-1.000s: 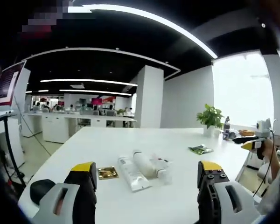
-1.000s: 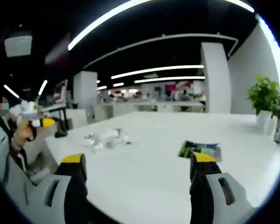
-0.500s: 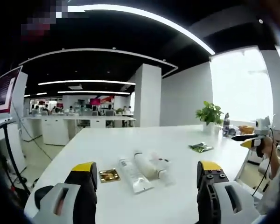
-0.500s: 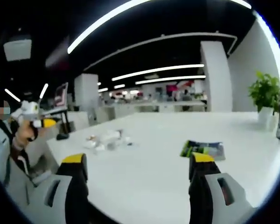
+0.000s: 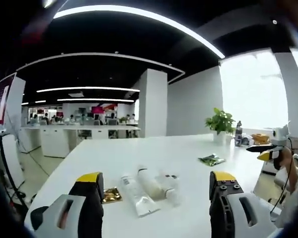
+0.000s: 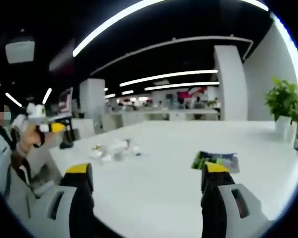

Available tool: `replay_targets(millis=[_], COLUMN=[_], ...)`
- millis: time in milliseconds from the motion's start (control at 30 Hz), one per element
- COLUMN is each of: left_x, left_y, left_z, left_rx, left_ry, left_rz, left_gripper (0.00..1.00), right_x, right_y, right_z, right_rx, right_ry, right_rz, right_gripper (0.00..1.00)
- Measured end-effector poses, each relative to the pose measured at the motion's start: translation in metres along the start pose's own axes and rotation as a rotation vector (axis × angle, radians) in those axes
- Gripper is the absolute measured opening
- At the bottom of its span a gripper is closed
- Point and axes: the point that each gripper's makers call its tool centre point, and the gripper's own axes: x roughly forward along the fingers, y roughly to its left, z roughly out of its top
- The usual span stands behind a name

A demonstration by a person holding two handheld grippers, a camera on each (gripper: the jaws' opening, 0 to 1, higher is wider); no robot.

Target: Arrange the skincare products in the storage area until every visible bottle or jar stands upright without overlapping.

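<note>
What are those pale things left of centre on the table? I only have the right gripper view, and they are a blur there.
Observer: In the left gripper view they are a flat white tube, a rounder white tube and a clear bottle, all lying on their sides.
Operator: Do they overlap?
Observer: They lie side by side, close together; I cannot tell whether they touch.
Operator: Anything else with them?
Observer: A small gold sachet lies flat beside the flat white tube.
</note>
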Motion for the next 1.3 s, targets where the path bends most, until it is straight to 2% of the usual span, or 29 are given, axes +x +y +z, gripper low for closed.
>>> replay_targets(millis=[67, 233, 400, 533, 667, 767, 933, 1033, 1300], left_x=[0.007, 0.020, 0.035, 0.049, 0.059, 0.064, 0.081, 0.089, 0.120], left_y=[0.000, 0.000, 0.000, -0.011, -0.018, -0.024, -0.023, -0.019, -0.008], left_z=[0.001, 0.001, -0.001, -0.013, -0.014, -0.016, -0.016, -0.017, -0.026], left_rx=[-0.027, 0.008, 0.012, -0.013, -0.030, -0.022, -0.003, -0.001, -0.001], left_ry=[-0.007, -0.005, 0.012, 0.078, 0.087, 0.088, 0.095, 0.096, 0.131], left_rz=[-0.002, 0.007, -0.011, -0.071, -0.096, -0.110, -0.100, -0.085, -0.058], left_gripper=[0.91, 0.91, 0.91, 0.90, 0.90, 0.90, 0.90, 0.90, 0.90], right_x=[0.001, 0.008, 0.017, 0.030, 0.040, 0.051, 0.071, 0.081, 0.096], right_y=[0.000, -0.005, -0.003, 0.008, 0.021, 0.026, 0.036, 0.047, 0.060], right_z=[0.002, 0.004, 0.009, 0.017, 0.024, 0.034, 0.039, 0.041, 0.041], right_rx=[0.008, 0.007, -0.020, -0.028, -0.046, -0.027, -0.007, -0.028, -0.035], right_ry=[-0.013, -0.018, -0.016, -0.029, -0.043, -0.081, -0.099, -0.096, -0.092], right_rz=[0.003, 0.000, 0.008, 0.053, 0.091, 0.101, 0.121, 0.148, 0.178], right_gripper=[0.88, 0.88, 0.89, 0.89, 0.90, 0.91, 0.90, 0.90, 0.89])
